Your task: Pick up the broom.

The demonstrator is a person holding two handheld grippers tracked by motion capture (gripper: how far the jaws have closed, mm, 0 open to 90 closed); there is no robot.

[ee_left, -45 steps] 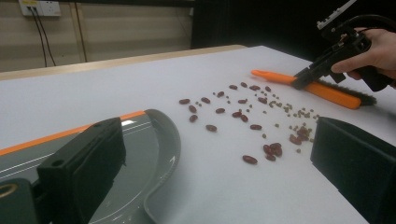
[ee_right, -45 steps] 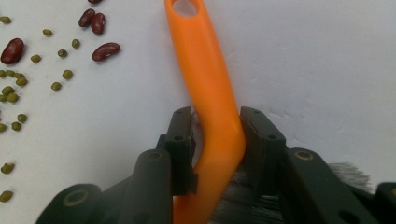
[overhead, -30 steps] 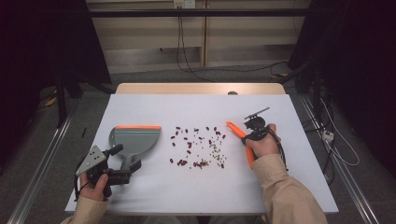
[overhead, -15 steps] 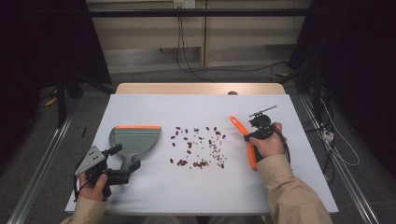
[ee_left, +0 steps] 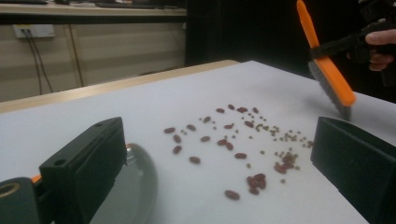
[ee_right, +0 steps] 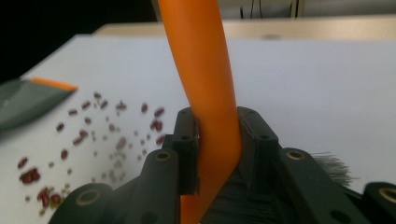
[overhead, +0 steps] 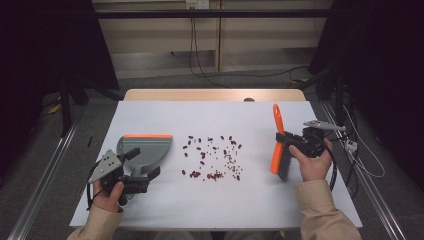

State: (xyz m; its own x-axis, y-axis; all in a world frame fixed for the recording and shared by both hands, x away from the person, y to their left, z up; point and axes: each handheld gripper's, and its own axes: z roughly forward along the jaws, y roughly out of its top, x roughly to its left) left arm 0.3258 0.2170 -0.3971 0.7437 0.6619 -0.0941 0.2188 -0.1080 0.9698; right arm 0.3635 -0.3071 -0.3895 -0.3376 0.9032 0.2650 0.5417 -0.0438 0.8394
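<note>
A grey dustpan [overhead: 146, 150] with an orange lip lies at the table's left. My left gripper [overhead: 141, 166] is at its near end, open, jaws wide apart; in the left gripper view [ee_left: 219, 186] the pan's grey back [ee_left: 133, 186] lies beside one jaw. Red-brown beans and small crumbs [overhead: 212, 157] are scattered mid-table, also seen as beans [ee_left: 243, 144] and beans [ee_right: 93, 135]. My right gripper [overhead: 284, 138] is shut on the orange brush [overhead: 276, 142], held off the table to the right of the beans. Its jaws [ee_right: 217, 140] clamp the orange handle [ee_right: 205, 70]; dark bristles [overhead: 285, 164] point toward me.
The white table [overhead: 210, 215] ends close in front of me and at a wooden far edge [overhead: 215, 95]. Cables [overhead: 350, 150] trail off the right side. Metal rails [overhead: 40, 185] run along the floor beside the table. The dustpan's lip [ee_right: 51, 84] faces the beans.
My right hand has lifted the brush and carried it to the right, away from the beans, turning it so the handle points away from me. The left hand rose a little; the dustpan stayed put.
</note>
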